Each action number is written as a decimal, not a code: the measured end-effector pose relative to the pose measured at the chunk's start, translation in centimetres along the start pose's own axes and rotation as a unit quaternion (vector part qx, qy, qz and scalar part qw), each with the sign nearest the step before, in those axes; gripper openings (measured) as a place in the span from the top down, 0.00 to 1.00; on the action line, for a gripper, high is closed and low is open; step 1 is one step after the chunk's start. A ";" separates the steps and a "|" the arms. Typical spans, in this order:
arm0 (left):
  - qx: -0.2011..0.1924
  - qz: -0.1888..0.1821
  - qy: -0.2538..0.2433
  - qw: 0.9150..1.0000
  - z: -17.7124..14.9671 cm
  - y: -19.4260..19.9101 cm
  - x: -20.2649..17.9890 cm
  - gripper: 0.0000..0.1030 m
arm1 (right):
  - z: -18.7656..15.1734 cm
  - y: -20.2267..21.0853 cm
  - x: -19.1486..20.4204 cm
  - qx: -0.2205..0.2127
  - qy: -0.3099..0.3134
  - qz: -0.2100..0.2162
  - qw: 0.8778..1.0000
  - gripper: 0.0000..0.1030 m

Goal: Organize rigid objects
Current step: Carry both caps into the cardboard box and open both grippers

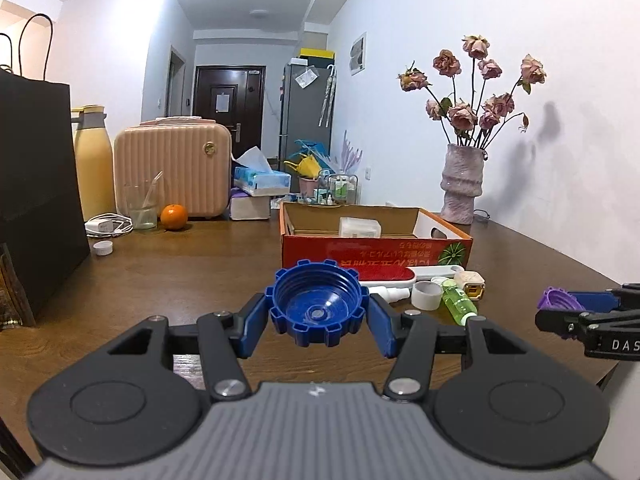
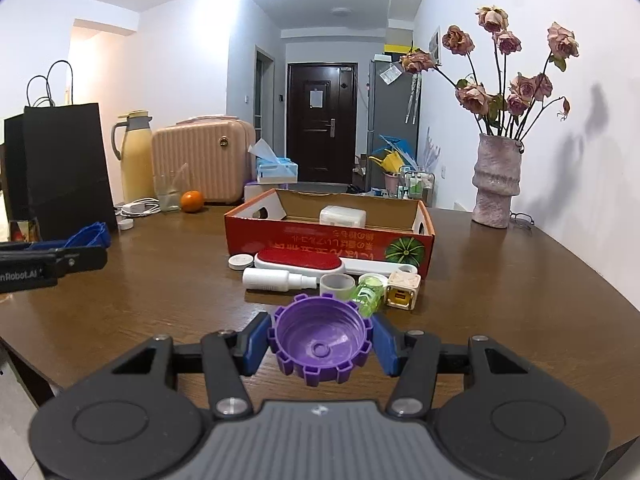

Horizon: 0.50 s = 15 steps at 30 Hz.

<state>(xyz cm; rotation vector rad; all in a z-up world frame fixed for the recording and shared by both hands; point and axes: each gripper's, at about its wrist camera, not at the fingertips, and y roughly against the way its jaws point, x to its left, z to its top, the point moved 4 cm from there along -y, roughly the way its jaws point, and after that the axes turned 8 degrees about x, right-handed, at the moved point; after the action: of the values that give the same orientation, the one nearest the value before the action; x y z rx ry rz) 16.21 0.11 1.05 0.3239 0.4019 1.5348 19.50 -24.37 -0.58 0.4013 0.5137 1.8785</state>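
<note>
Both grippers are mid-carry above the brown wooden table: the left gripper has its jaws part-open and clamped on a blue ridged plastic cap, the right gripper likewise on a purple ridged plastic cap. The open red cardboard box lies ahead beyond a row of small bottles. I'd judge the next move is lifting each cap over them and releasing it inside.

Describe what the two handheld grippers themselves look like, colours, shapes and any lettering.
Both match: the left gripper and right gripper have blue finger pads on black angular linkage arms with silver pivot bolts, two round black discs and a ribbed grey body. White lettering marks each one's side, only partly readable. No hands, sleeves or cables show.
</note>
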 end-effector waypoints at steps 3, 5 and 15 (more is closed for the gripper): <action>0.003 -0.001 -0.003 1.000 0.6 -1.1 0.0 0.47 | 0.2 -0.6 -0.3 0.001 -0.003 -0.001 1.000 0.48; 0.006 -0.010 -0.006 1.000 1.6 -2.4 0.0 0.47 | 0.8 -1.3 -0.7 0.000 0.003 -0.004 1.000 0.48; 0.041 -0.049 0.002 0.998 12.3 -17.3 1.1 0.47 | 11.1 -11.3 -5.7 -0.012 0.038 -0.005 0.999 0.48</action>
<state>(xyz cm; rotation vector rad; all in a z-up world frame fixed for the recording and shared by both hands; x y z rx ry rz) 37.18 1.50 4.28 0.3600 0.4791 1.4252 36.01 -24.41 2.68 0.3117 0.5412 1.8936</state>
